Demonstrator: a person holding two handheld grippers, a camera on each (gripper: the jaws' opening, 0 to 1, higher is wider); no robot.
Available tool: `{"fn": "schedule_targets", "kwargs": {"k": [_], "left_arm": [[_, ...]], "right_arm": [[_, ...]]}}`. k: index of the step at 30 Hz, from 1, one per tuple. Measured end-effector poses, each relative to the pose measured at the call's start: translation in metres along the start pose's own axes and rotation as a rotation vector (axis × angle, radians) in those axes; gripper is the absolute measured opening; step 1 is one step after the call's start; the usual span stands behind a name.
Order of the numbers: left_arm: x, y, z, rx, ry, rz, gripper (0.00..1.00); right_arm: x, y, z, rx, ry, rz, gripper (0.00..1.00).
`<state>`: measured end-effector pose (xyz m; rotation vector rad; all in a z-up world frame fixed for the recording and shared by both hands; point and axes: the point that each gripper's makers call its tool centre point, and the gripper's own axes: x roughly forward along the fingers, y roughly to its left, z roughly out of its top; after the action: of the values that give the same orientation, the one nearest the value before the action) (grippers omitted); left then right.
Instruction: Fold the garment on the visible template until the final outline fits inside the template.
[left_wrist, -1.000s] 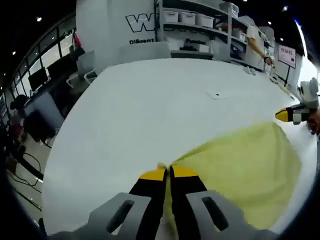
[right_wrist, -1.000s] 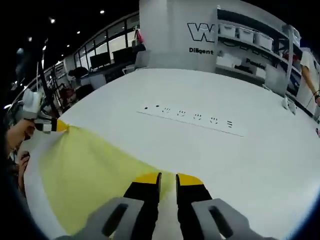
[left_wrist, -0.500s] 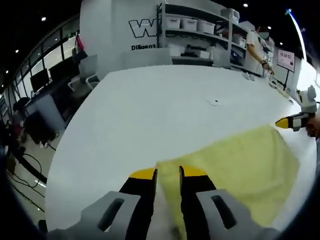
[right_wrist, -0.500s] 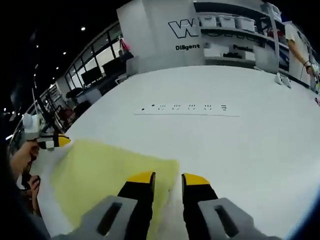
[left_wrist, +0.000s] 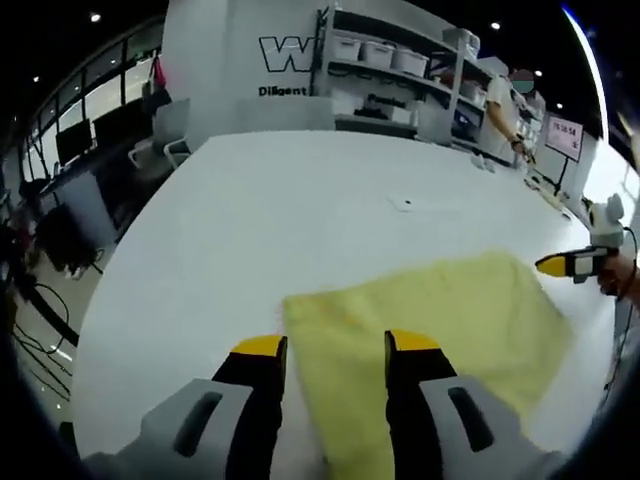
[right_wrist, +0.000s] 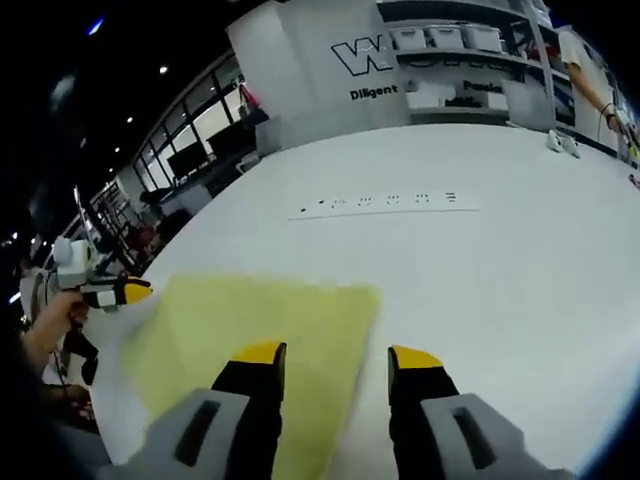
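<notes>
A pale yellow garment (left_wrist: 430, 335) lies flat on the white table (left_wrist: 300, 210), folded into a rough rectangle. My left gripper (left_wrist: 328, 345) stands open over the garment's near corner, its yellow-tipped jaws spread with cloth showing between them. My right gripper (right_wrist: 335, 355) is open too, above the opposite corner of the same garment (right_wrist: 260, 335). Each gripper appears in the other's view: the right one (left_wrist: 568, 264) at the right edge, the left one (right_wrist: 112, 292) at the left with a hand on it.
A printed strip of small marks (right_wrist: 385, 202) crosses the table beyond the garment. A small mark (left_wrist: 402, 203) lies mid-table. Shelving with white bins (left_wrist: 385, 60) and a person (left_wrist: 510, 110) stand behind the far edge. Office chairs and desks (left_wrist: 70, 200) line the left side.
Both grippers have opened and let go of the garment's corners. The cloth, held up a second ago, now lies flat on the table. Both cameras have drawn back a little.
</notes>
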<state>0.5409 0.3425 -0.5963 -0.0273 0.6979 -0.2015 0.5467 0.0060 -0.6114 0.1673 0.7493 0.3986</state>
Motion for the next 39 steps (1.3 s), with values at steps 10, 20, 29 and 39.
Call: {"fn": "schedule_targets", "kwargs": {"k": [10, 20, 29, 39], "left_arm": [[-0.021, -0.014, -0.016, -0.076, 0.014, -0.034, 0.54], [-0.036, -0.021, -0.043, -0.084, 0.059, -0.024, 0.47], [-0.049, -0.024, -0.065, -0.089, 0.091, -0.020, 0.43], [-0.058, -0.021, -0.083, -0.121, 0.094, 0.009, 0.38]], "right_arm": [[-0.017, 0.012, -0.020, 0.004, 0.015, 0.013, 0.49], [-0.036, 0.026, -0.049, 0.009, 0.049, 0.016, 0.47], [-0.050, 0.028, -0.074, 0.010, 0.084, 0.015, 0.44], [-0.060, 0.031, -0.097, -0.018, 0.120, 0.016, 0.31]]}}
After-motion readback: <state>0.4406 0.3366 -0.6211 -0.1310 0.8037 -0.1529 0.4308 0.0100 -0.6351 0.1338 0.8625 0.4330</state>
